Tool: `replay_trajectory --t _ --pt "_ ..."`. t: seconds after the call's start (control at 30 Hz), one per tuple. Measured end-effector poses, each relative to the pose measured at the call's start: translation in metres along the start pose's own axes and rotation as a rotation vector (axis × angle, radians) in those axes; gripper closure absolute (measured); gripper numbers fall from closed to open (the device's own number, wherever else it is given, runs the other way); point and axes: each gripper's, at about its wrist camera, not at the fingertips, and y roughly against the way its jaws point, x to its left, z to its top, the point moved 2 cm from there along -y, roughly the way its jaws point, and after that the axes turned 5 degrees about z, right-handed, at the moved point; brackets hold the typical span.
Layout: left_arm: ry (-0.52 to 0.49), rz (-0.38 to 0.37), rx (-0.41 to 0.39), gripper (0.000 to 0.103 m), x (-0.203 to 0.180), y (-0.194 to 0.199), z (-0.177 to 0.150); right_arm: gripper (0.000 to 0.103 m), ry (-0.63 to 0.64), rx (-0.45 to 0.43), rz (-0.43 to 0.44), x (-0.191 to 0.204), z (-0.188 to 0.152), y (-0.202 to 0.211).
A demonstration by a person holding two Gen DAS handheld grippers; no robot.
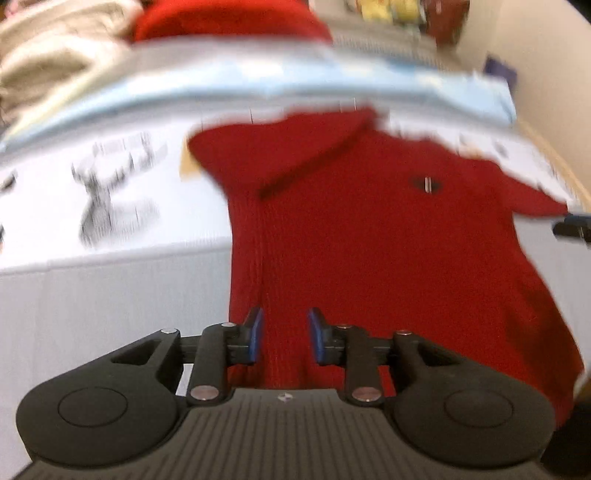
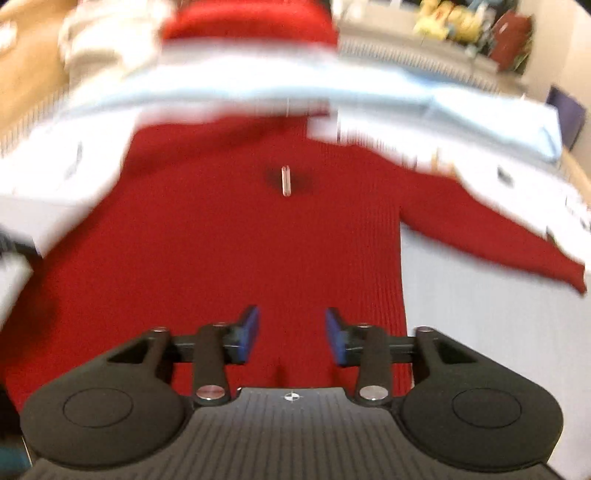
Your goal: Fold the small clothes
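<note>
A red ribbed sweater (image 1: 369, 240) lies spread on a white surface, with a small dark emblem on its chest. In the left wrist view its near sleeve is folded across the body. My left gripper (image 1: 285, 334) is open, its blue pads over the sweater's bottom hem at the left side. In the right wrist view the sweater (image 2: 240, 240) fills the middle and one sleeve (image 2: 498, 240) stretches out to the right. My right gripper (image 2: 291, 336) is open over the bottom hem. Both views are blurred by motion.
A light blue folded cloth (image 1: 258, 85) lies beyond the sweater. A red garment (image 1: 229, 18) and beige clothes (image 1: 48, 55) are piled at the back. The white sheet (image 1: 110, 192) has a grey print. Shelves with coloured items (image 2: 461, 22) stand at the far right.
</note>
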Motion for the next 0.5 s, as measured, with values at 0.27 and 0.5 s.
replay_trajectory --t 0.27,0.5 --pt "0.003 0.156 -0.093 0.071 -0.029 -0.002 0.017 0.049 -0.160 -0.197 0.005 -0.011 0.062 -0.034" --pt "-0.089 0.176 -0.179 0.101 -0.053 -0.012 0.071 0.053 -0.308 -0.070 0.025 -0.048 0.057 -0.078"
